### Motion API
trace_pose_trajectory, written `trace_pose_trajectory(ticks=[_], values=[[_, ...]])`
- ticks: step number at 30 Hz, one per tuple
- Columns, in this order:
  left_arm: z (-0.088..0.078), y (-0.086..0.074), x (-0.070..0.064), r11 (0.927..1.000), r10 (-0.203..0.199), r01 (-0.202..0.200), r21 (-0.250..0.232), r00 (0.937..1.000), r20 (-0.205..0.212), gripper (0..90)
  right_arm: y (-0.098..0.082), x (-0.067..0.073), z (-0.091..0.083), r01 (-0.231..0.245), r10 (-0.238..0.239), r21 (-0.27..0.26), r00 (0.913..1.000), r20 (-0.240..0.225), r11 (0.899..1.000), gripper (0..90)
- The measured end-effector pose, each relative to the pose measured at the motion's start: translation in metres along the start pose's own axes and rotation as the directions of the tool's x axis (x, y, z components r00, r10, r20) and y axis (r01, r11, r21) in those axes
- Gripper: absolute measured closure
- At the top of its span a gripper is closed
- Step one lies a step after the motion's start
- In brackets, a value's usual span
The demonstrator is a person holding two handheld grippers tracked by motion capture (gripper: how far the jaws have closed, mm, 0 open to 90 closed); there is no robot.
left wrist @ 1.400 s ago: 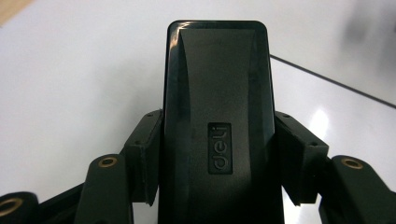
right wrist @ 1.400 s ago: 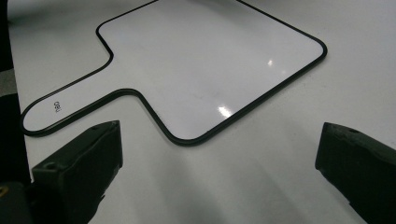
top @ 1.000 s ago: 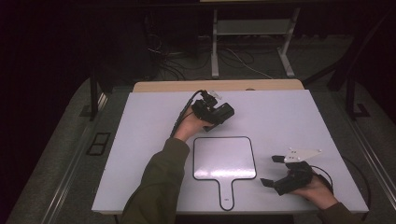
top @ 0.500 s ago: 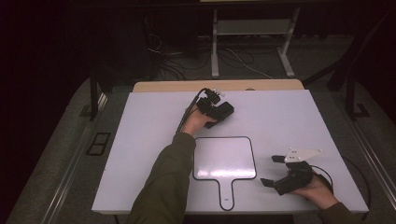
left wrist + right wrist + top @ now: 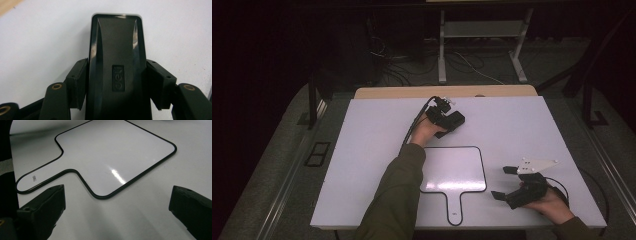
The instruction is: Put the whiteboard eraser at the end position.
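Your left gripper (image 5: 455,121) had its jaws clamped on a black whiteboard eraser (image 5: 117,72), one pad flat against each long side, as the left gripper view showed. Your right gripper (image 5: 507,182) had its jaws spread wide with nothing between them.

The eraser, with an embossed brand mark on its glossy back, lay along the gripper's axis and stuck out past the pads (image 5: 78,82). It sat low over the white table (image 5: 377,145), at about twelve o'clock from the paddle-shaped whiteboard (image 5: 453,169) and just beyond its far edge. Whether its underside touched the table could not be told.

The whiteboard, black-rimmed with its short handle pointing to six o'clock toward you, lay flat near the table's near edge. Its face looked clean and glossy in the right gripper view (image 5: 110,152). Your right gripper rested at about three o'clock from the board, near but apart from it.

The step in hand looked like bringing the eraser to the board to wipe it. To do that well, you would have kept the pads square on the eraser's sides and its underside level so the pad met the board flat. A light board may slide under the stroke, so steadying its handle or rim with the open right gripper would have helped.
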State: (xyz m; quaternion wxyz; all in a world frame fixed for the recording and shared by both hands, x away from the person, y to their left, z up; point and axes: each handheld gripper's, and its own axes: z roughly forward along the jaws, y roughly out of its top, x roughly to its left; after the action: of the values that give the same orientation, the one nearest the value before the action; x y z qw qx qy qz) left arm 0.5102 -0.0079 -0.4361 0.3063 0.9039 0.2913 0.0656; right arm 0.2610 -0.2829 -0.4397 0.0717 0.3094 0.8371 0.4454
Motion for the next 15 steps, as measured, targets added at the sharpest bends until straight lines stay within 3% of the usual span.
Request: trace_pose_trajectory(ticks=[1, 4, 15], values=[[0.001, -0.001, 0.0, 0.9991, -0.019, 0.019, -0.039, 0.9998, 0.002, 37.6, 0.0, 0.0, 0.0, -0.001, 0.001, 0.0, 1.0, -0.001, 1.0, 0.0], [-0.002, -0.001, 0.001, 0.9972, -0.027, 0.028, -0.07, 0.9996, 0.01, 35.8, 0.0, 0.0, 0.0, 0.004, -0.004, 0.003, 1.0, -0.002, 1.0, 0.0], [-0.012, -0.002, 0.0, 0.9914, -0.023, 0.029, -0.128, 0.9987, 0.045, 26.4, -0.001, -0.001, 0.001, 0.0, 0.0, 0.008, 1.0, -0.002, 1.0, 0.0]])
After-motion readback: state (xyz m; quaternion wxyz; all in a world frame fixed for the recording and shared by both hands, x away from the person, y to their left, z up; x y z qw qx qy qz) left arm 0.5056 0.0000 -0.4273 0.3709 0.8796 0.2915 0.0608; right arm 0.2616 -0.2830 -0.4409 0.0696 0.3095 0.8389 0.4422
